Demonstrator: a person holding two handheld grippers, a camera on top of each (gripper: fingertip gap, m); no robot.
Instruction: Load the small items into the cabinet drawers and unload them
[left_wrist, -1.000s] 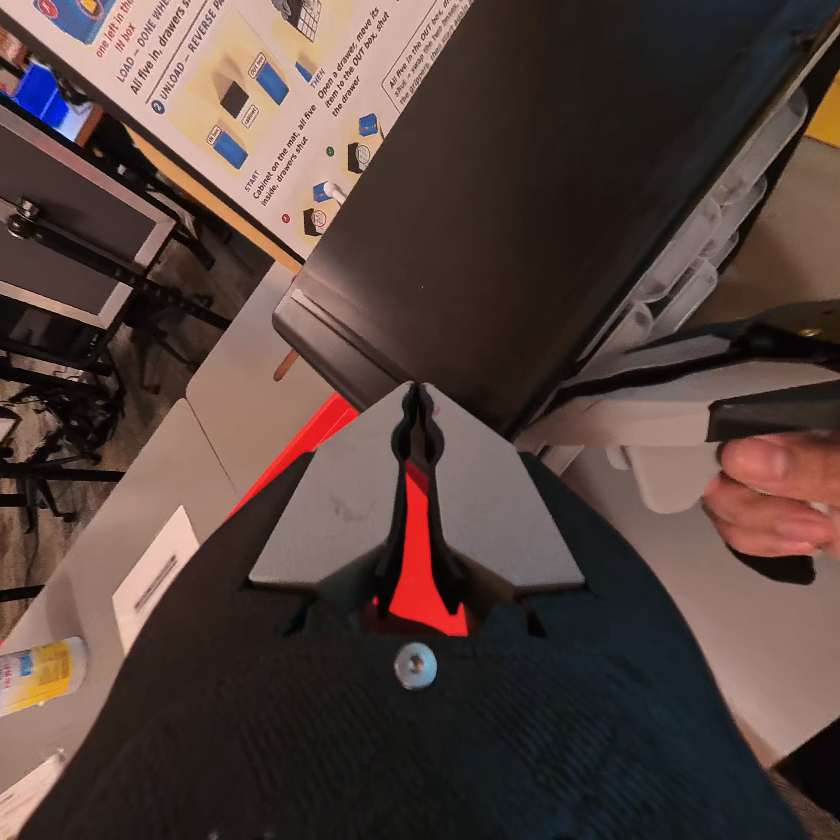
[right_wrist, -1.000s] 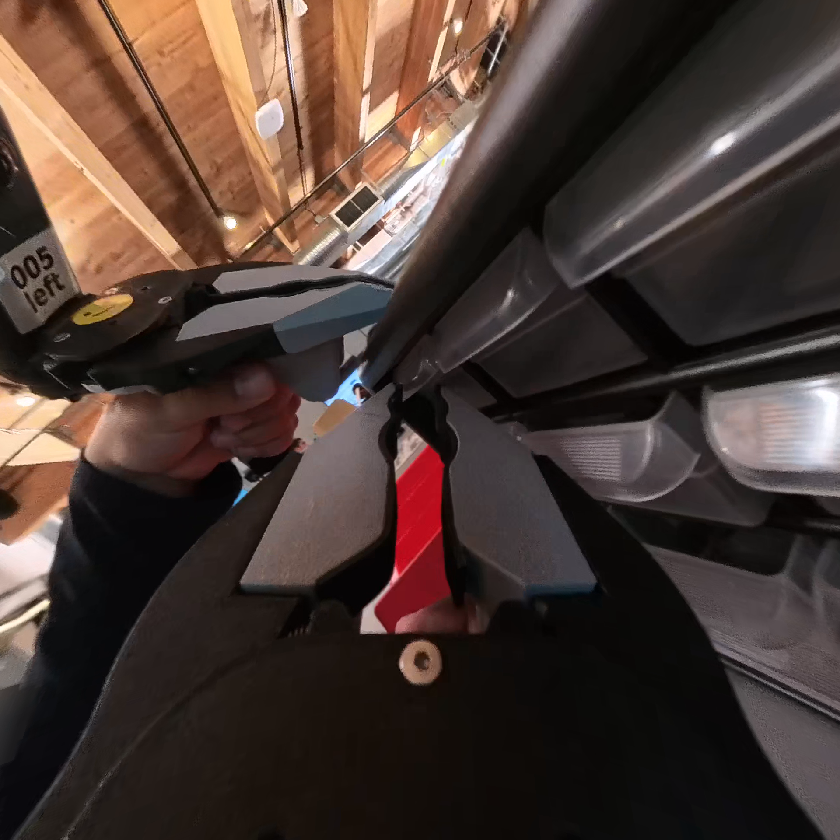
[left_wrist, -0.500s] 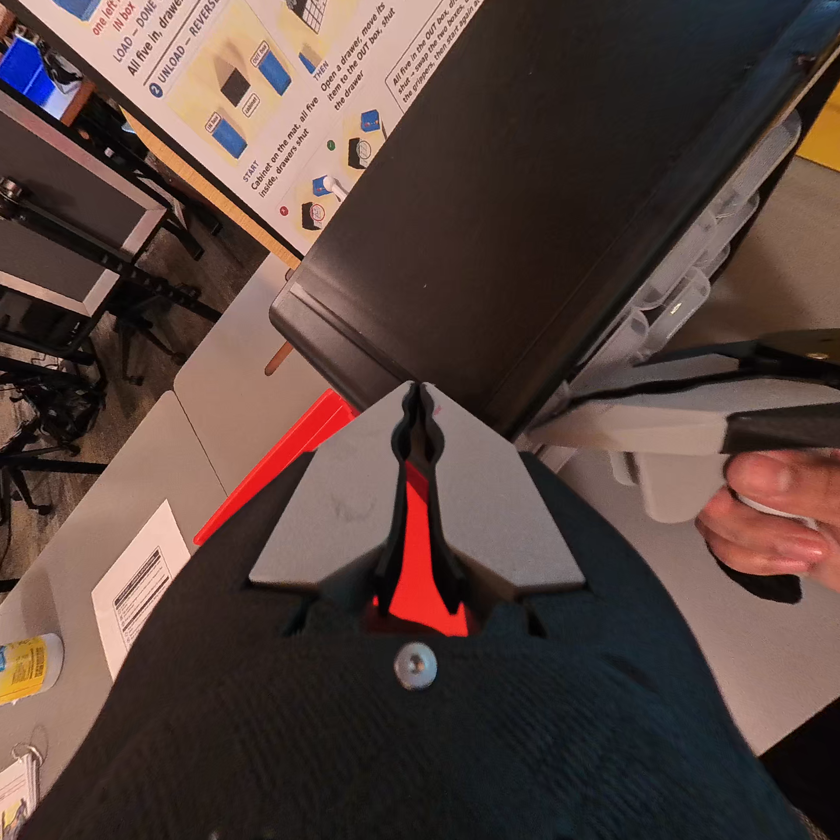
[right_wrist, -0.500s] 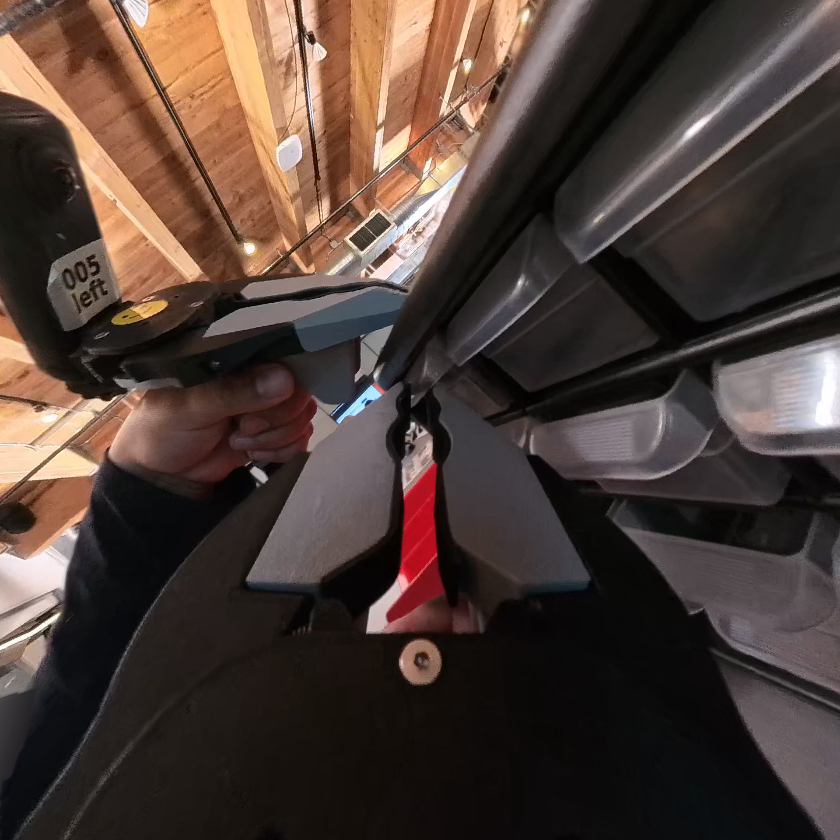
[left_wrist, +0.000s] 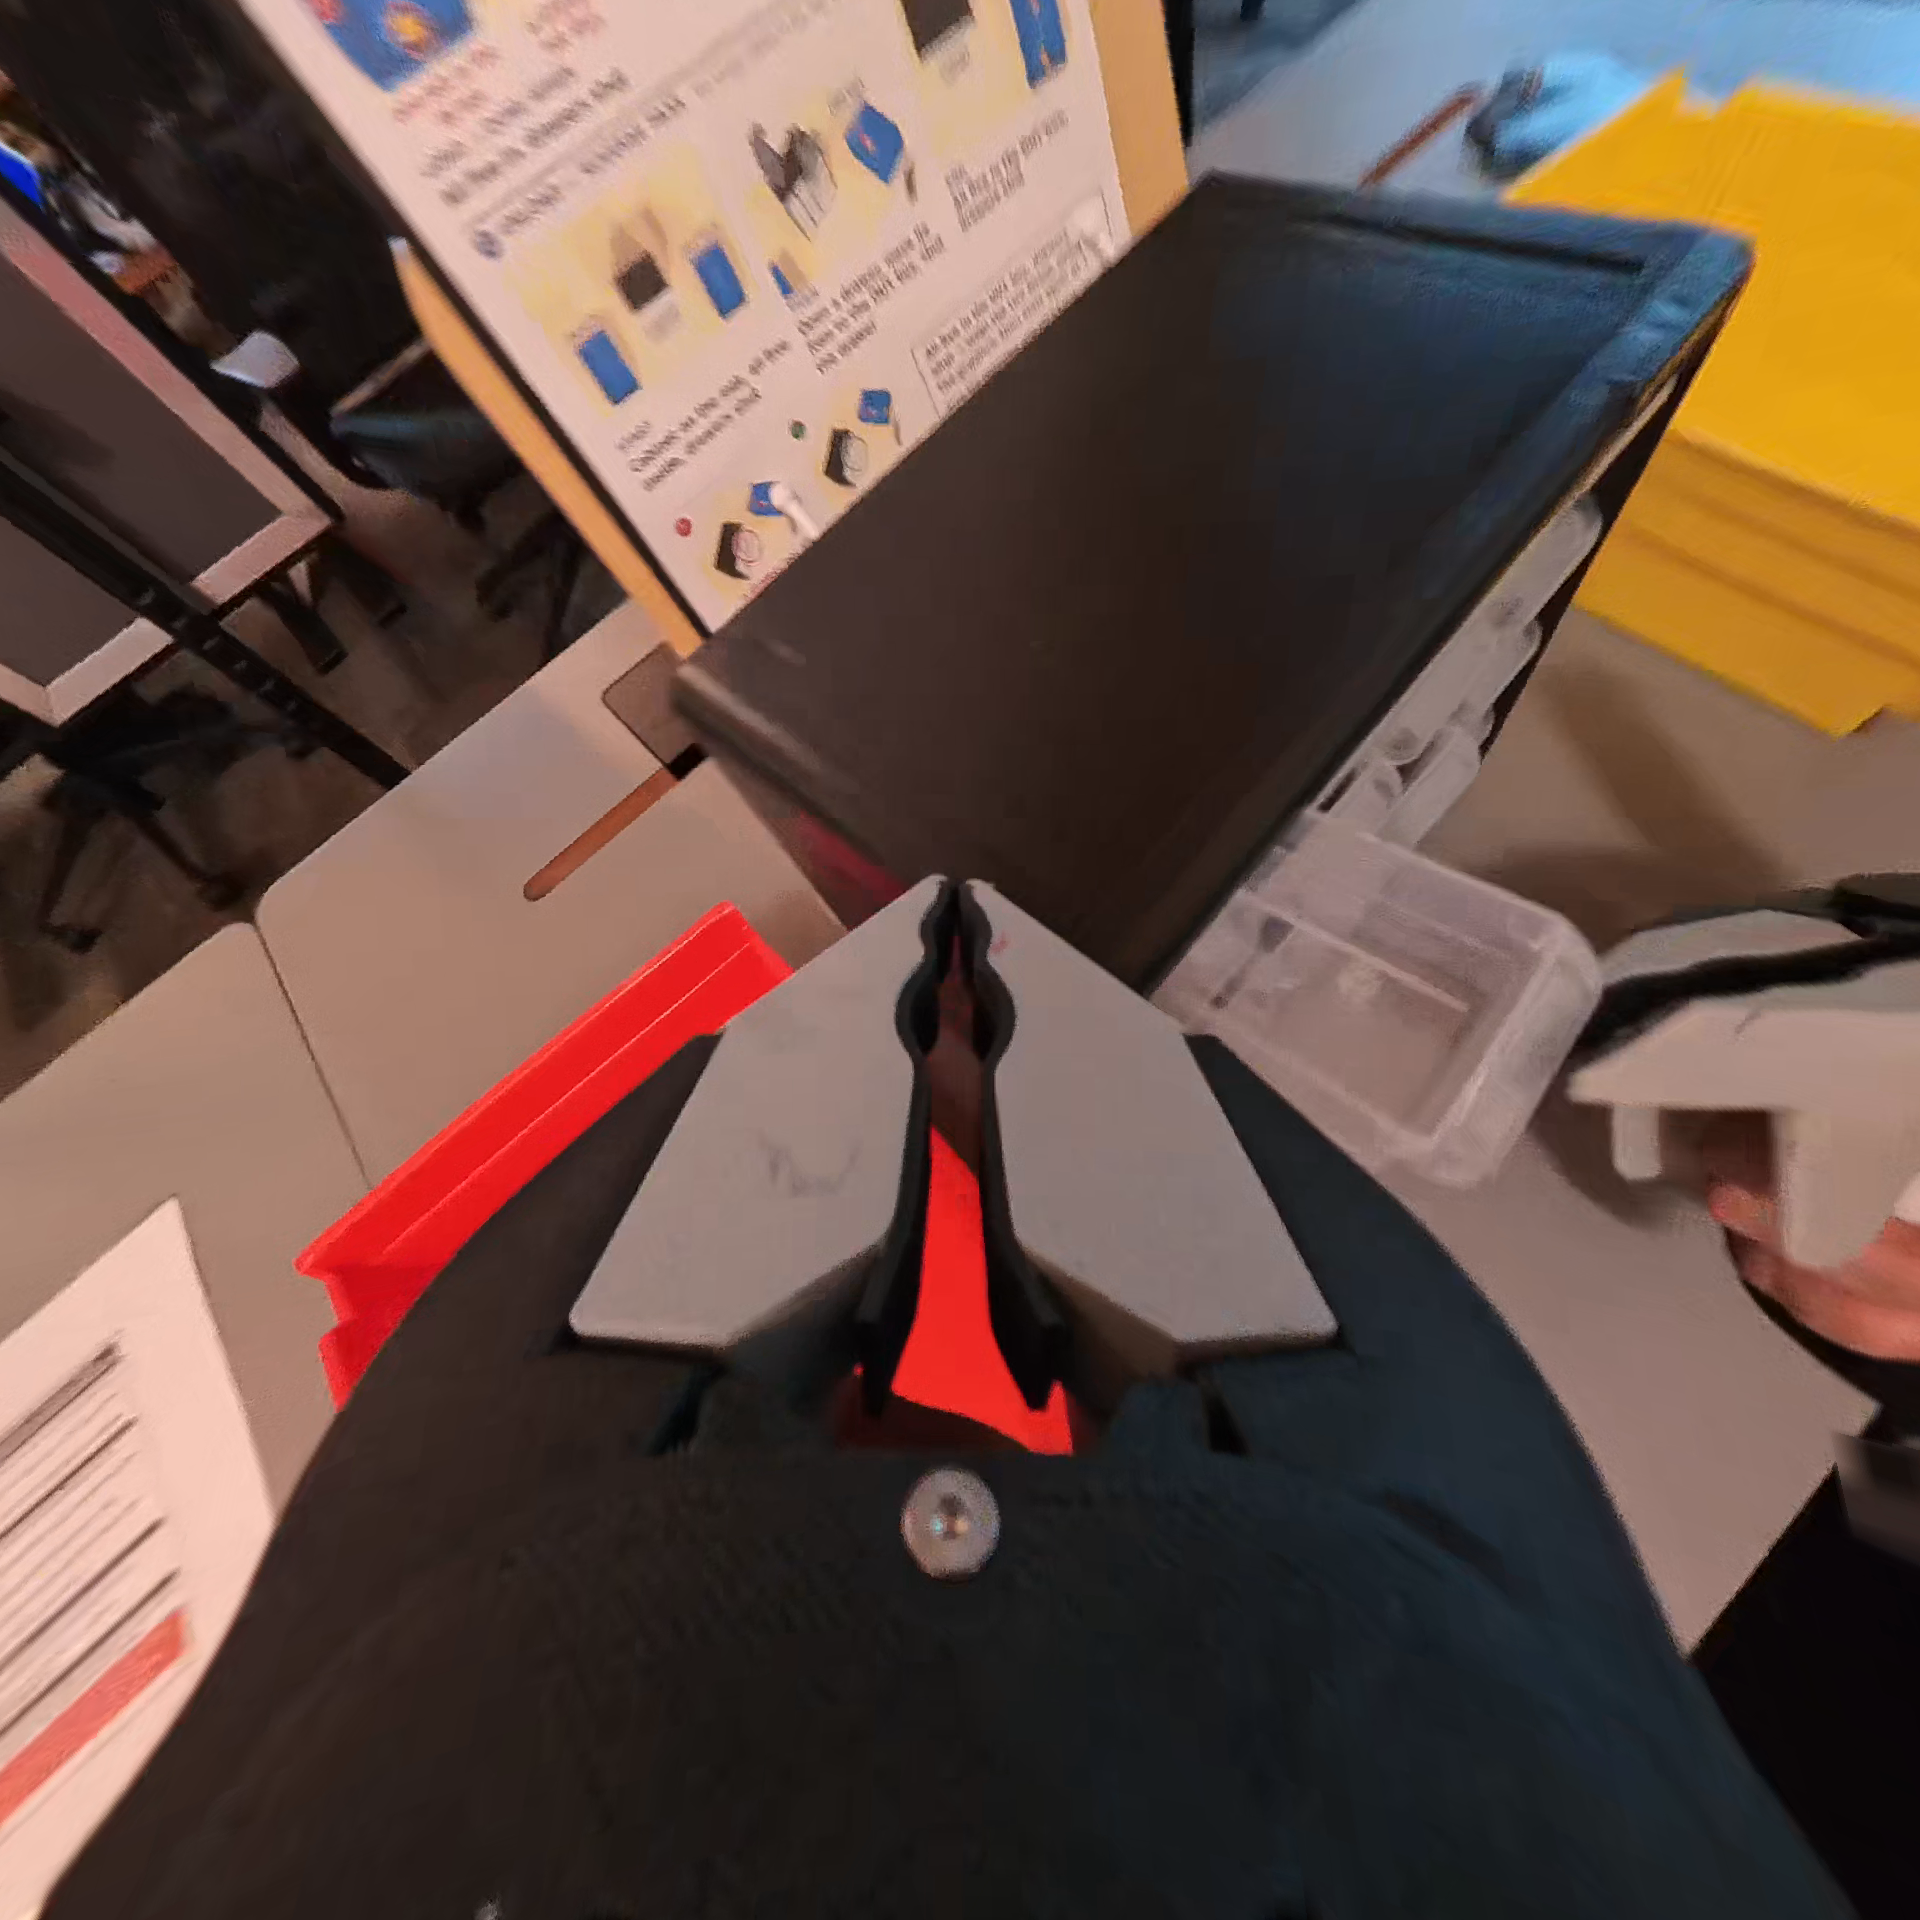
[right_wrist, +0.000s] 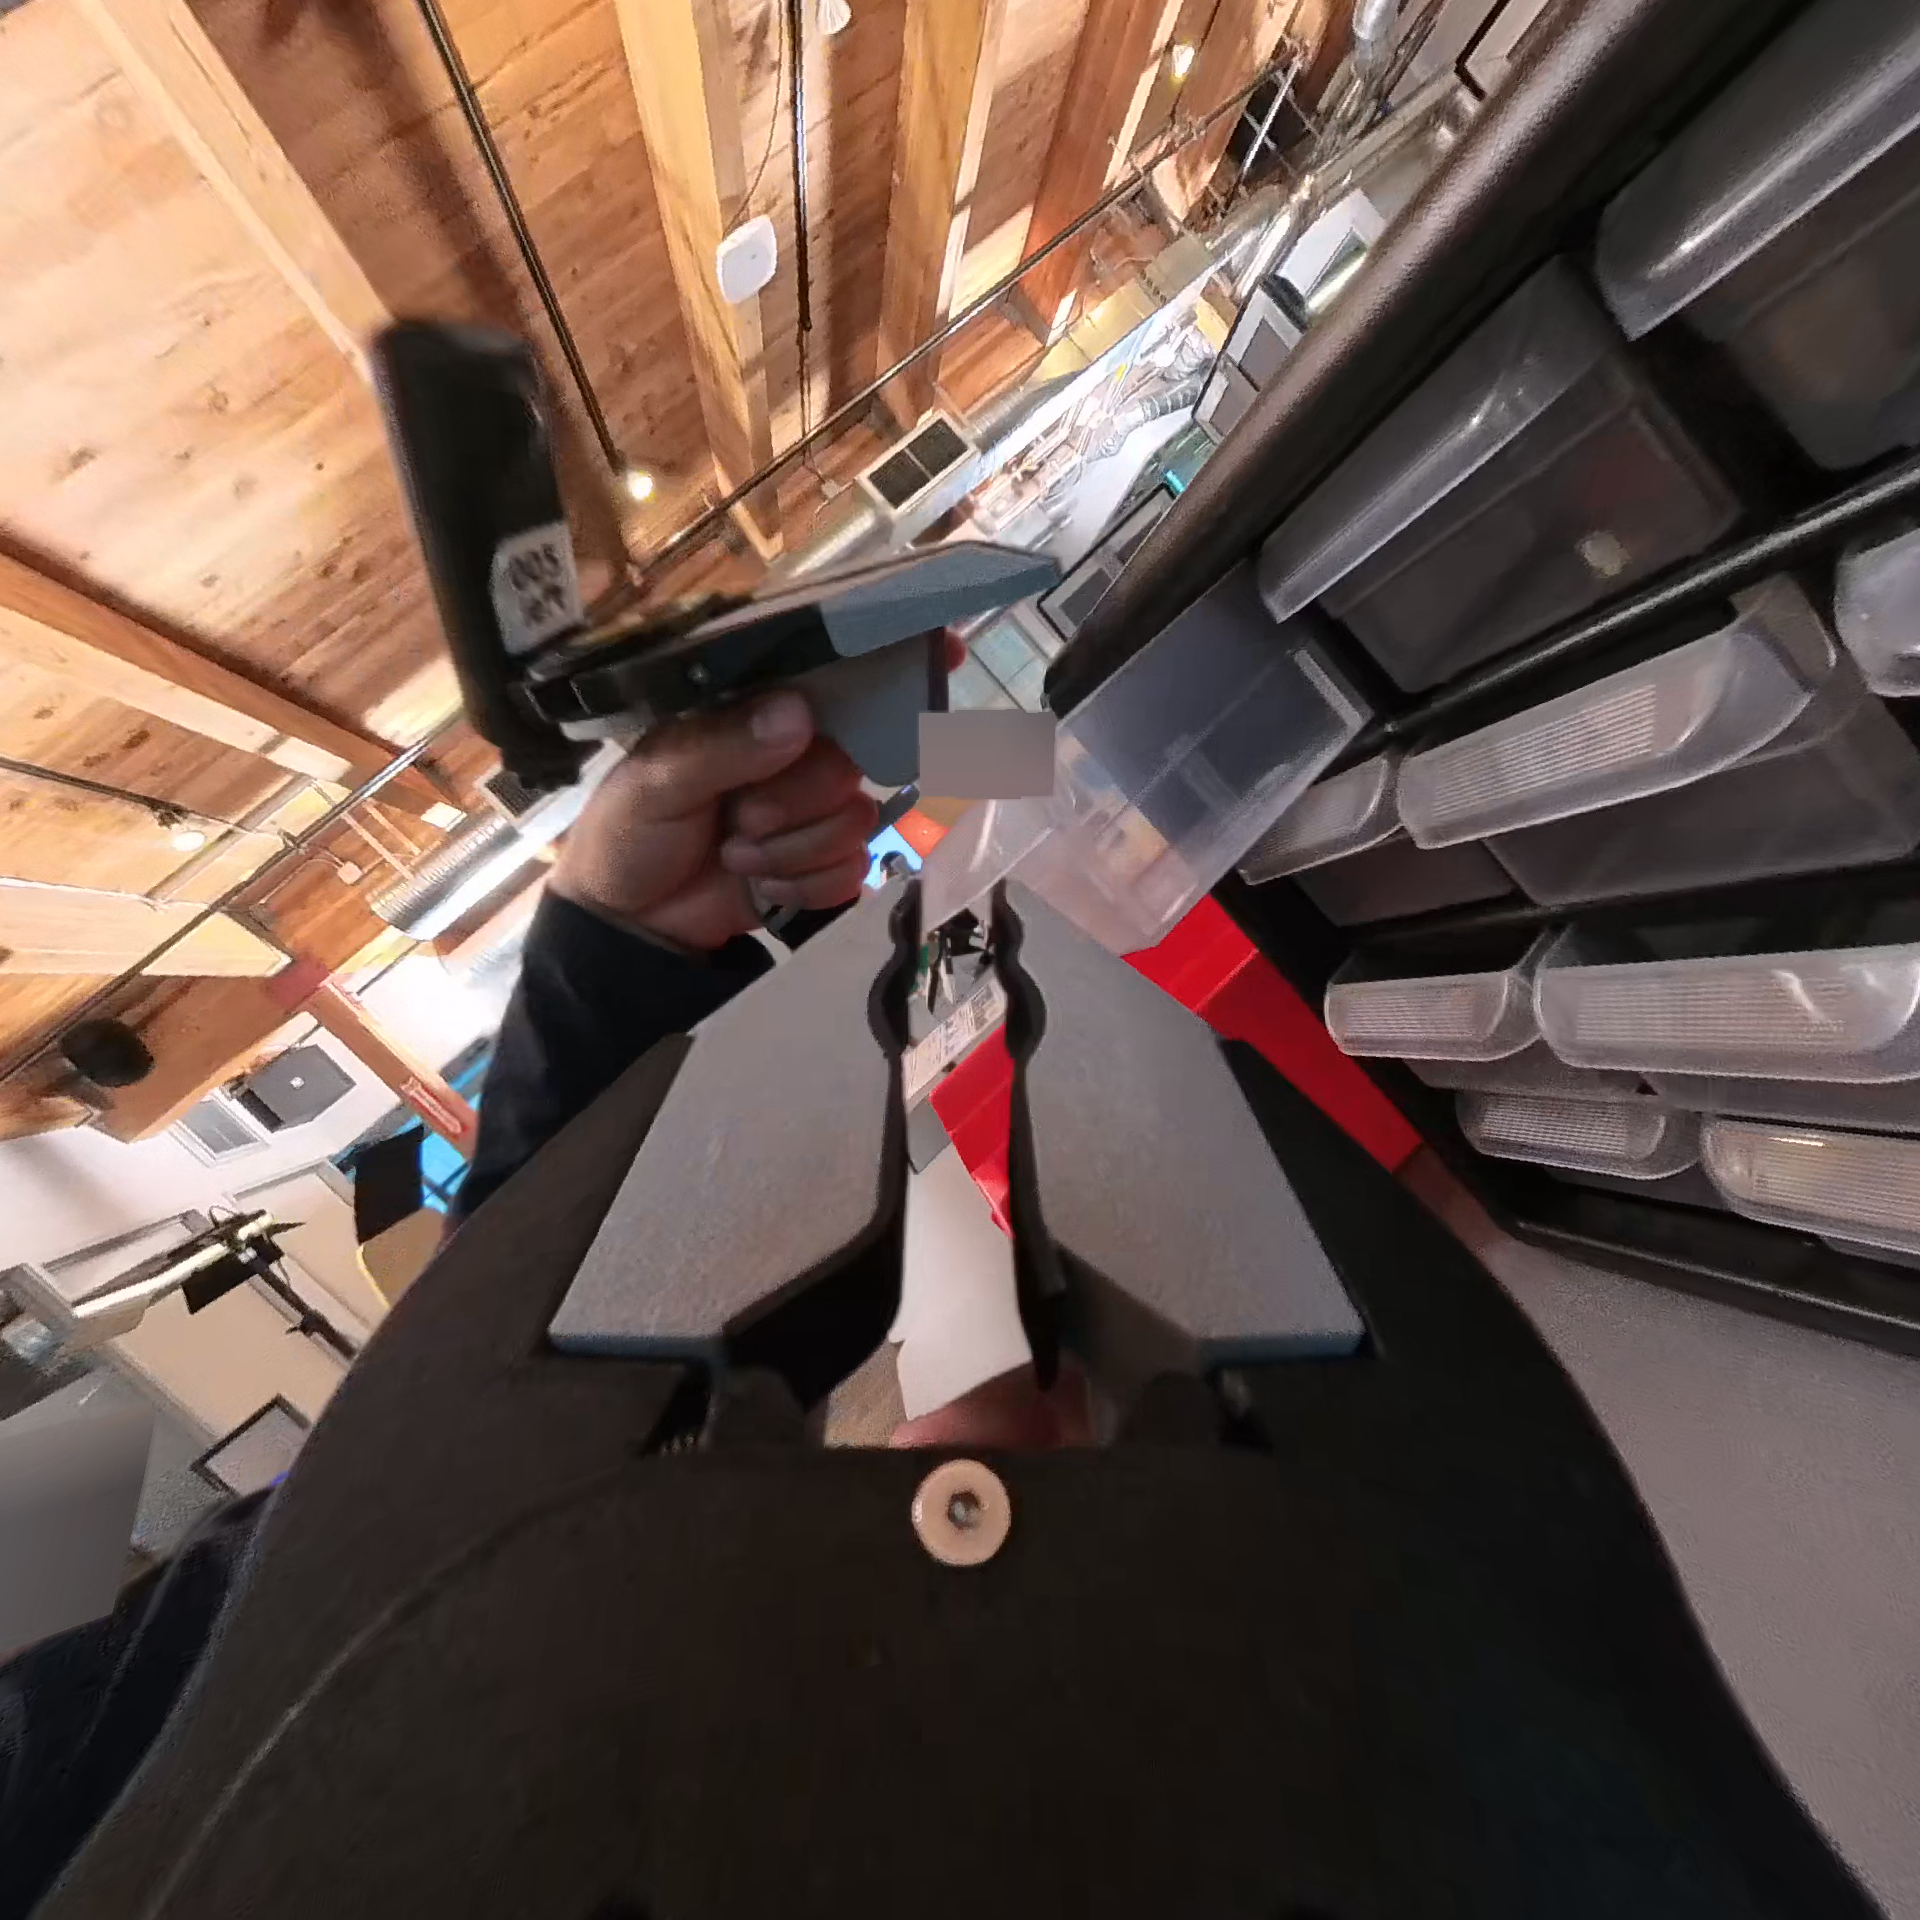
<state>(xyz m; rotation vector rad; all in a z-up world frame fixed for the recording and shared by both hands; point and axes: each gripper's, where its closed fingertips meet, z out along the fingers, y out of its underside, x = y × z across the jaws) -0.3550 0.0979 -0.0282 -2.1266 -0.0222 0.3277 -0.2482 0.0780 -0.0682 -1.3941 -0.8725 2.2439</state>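
your left gripper (left_wrist: 953, 891) had its jaws together on nothing, tips right by the near corner of the black cabinet (left_wrist: 1195, 540), w/ the red bin (left_wrist: 540, 1122) below and to the left. your right gripper (right_wrist: 954, 902) had its fingers a bit apart, w/ the front lip of a clear drawer (right_wrist: 1164, 790) between the tips; couldn't tell if the pads pressed it. that drawer stuck out of the cabinet front, the other drawers (right_wrist: 1662, 1029) were in. small items weren't visible. table (left_wrist: 1558, 1299) was grey.
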